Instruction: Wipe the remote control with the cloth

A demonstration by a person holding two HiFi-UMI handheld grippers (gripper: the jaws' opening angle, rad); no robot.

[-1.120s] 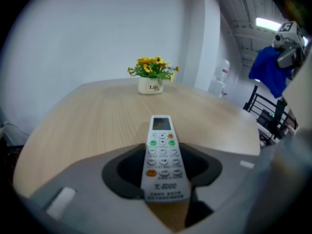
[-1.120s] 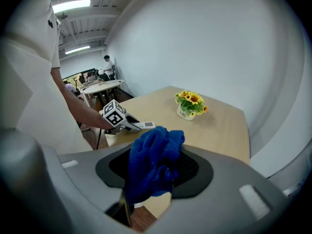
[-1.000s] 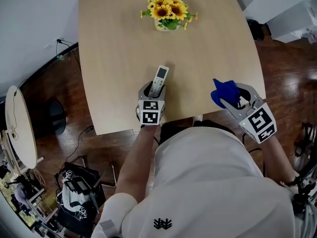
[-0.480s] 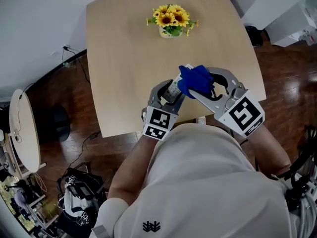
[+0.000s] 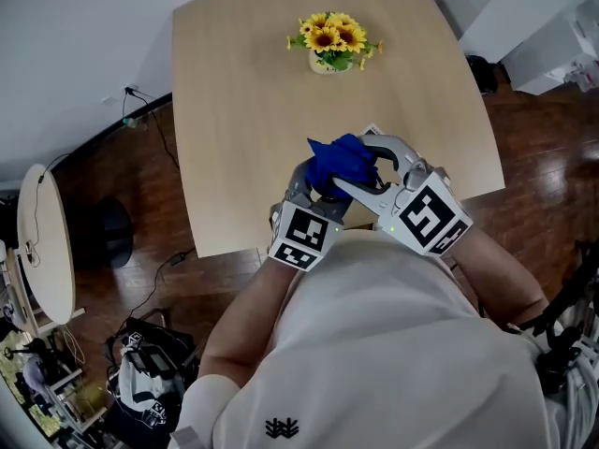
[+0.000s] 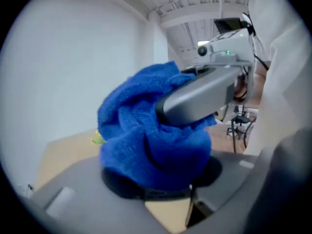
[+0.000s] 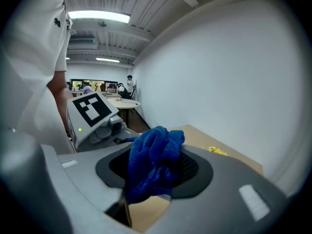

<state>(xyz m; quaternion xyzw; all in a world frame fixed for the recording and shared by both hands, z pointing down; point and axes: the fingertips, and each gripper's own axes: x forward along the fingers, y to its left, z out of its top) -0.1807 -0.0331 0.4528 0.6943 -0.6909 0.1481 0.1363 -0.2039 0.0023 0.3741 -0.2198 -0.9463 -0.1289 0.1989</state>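
Nearest is the person's white short-sleeved shirt [image 5: 393, 344]. Both forearms reach out over the near edge of the pale wooden table [image 5: 234, 92]. The left gripper [image 5: 316, 191] has its black-and-white marker cube [image 5: 301, 237] turned toward the person. Its jaws are drawn close together on the slim pale remote control [image 5: 372, 130]. Almost all of the remote is hidden, and only a small light tip pokes out on the far side.

Covering it is the crumpled bright blue terry cloth [image 5: 339, 160], which sits right on top of the left gripper's jaws and fills that gripper's own view. The right gripper [image 5: 354, 163] comes in from the right with its marker cube [image 5: 426, 218] tilted. It is clamped on the cloth, a bunch of which is pinched between its two fingers. One grey finger [image 6: 200, 94] lies across the cloth where it presses on the remote.

Both grippers meet just inside the table's near edge, right of its middle. Beyond them the tabletop runs bare up to a small pot of yellow sunflowers [image 5: 334, 41] near the far edge. Dark wooden floor [image 5: 122, 185] surrounds the table.
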